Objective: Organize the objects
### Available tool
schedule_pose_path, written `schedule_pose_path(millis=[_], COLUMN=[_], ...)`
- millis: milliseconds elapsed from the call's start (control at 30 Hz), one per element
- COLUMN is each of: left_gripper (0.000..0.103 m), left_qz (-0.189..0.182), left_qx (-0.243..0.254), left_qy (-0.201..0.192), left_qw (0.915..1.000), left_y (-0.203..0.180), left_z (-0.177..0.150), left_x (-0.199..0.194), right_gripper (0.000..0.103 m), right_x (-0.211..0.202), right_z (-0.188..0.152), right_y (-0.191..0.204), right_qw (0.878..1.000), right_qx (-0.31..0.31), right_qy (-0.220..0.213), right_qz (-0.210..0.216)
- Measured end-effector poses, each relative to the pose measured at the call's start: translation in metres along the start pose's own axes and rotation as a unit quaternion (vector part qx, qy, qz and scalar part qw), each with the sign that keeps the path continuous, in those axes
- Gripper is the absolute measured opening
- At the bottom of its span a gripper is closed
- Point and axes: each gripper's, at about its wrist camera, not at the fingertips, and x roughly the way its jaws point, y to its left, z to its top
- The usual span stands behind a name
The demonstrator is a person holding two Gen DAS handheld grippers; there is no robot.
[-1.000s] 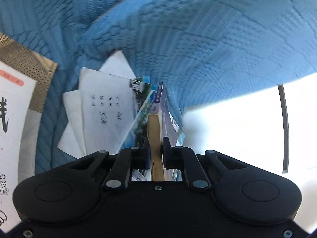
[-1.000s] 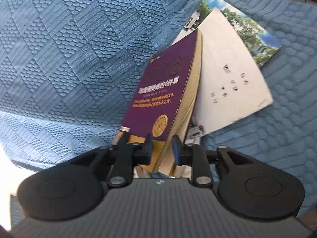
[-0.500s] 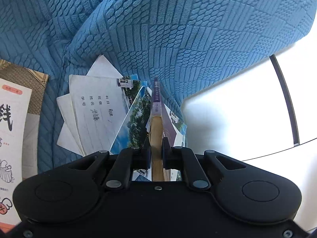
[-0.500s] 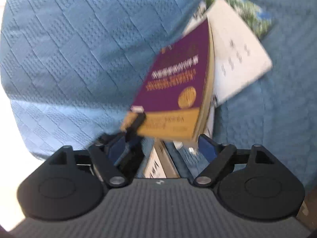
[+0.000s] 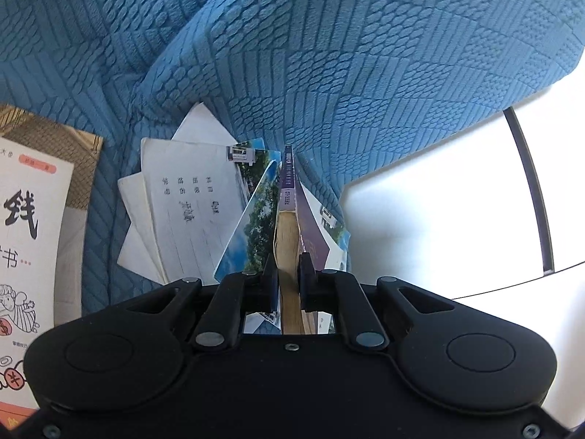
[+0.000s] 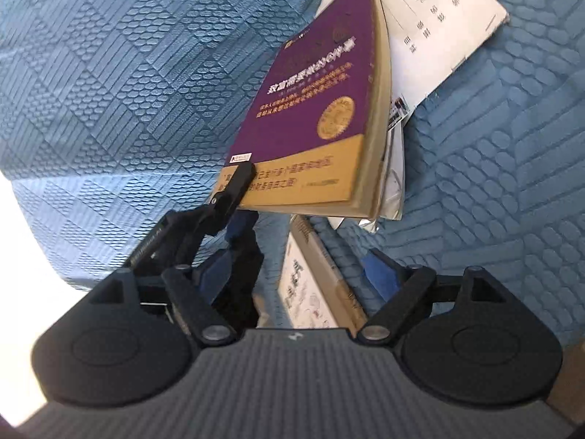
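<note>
A purple book with a gold band (image 6: 310, 84) is lifted off the blue cushion, tilted. My left gripper (image 5: 289, 278) is shut on its lower edge, and the book shows edge-on (image 5: 287, 197) between the fingers. In the right wrist view the left gripper (image 6: 239, 183) clamps the book's near left corner. My right gripper (image 6: 303, 274) stands open below and short of the book, touching nothing. Thin booklets (image 6: 395, 168) hang against the book's far side. A white exercise book (image 5: 182, 212) and a photo-cover booklet (image 5: 252, 230) lie beside it.
A blue quilted cushion (image 5: 329, 55) rises behind and around the pile. A white book with large black characters (image 5: 29, 237) lies at the left; its edge (image 6: 314, 292) shows under my right gripper. A bright white surface (image 5: 438, 201) lies beyond the cushion's right edge.
My right gripper, shut on the purple book a second ago, has opened and drawn back from it. The book stays in my left gripper, lifted a little higher.
</note>
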Motion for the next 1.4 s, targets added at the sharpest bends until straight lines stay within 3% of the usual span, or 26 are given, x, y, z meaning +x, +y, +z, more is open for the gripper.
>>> schedule_pose_path(millis=[100,233,367,500,633,833,900,1067,1400], left_gripper=[0.009,0.009,0.009,0.012,0.019,0.040,0.043,0.043,0.024], left_qz=[-0.005,-0.012,-0.014,-0.012,-0.027,-0.033,-0.028,-0.019,-0.032], left_qx=[-0.009,-0.024,-0.030,-0.040,-0.063,-0.065,-0.063,-0.066,-0.042], left_qy=[0.003,0.006,0.005,0.005,0.010,0.021,0.025,0.036,0.038], left_qw=[0.9999,0.9996,0.9994,0.9991,0.9976,0.9971,0.9973,0.9970,0.9978], left_y=[0.002,0.006,0.009,0.012,0.020,0.021,0.022,0.031,0.028], left_z=[0.002,0.003,0.005,0.008,0.011,0.012,0.012,0.011,0.001], left_x=[-0.001,0.000,0.000,-0.002,-0.001,0.005,0.009,0.017,0.022], right_gripper=[0.083,0.083,0.080,0.041,0.022,0.020,0.019,0.018,0.017], right_x=[0.007,0.006,0.012,0.014,0.006,0.000,-0.002,-0.010,-0.026], right_z=[0.001,0.014,0.030,0.030,0.032,0.039,0.039,0.041,0.045], right_y=[0.002,0.005,-0.003,-0.003,0.004,0.011,0.011,0.010,0.004], right_qw=[1.000,0.996,0.994,0.992,0.990,0.990,0.990,0.991,0.992], right_qx=[0.004,-0.012,0.020,0.025,-0.001,-0.013,-0.015,-0.021,-0.038], right_qy=[-0.011,-0.086,-0.112,-0.121,-0.140,-0.140,-0.138,-0.135,-0.122], right_qz=[0.006,-0.015,-0.005,-0.021,-0.012,0.000,0.000,0.002,-0.013])
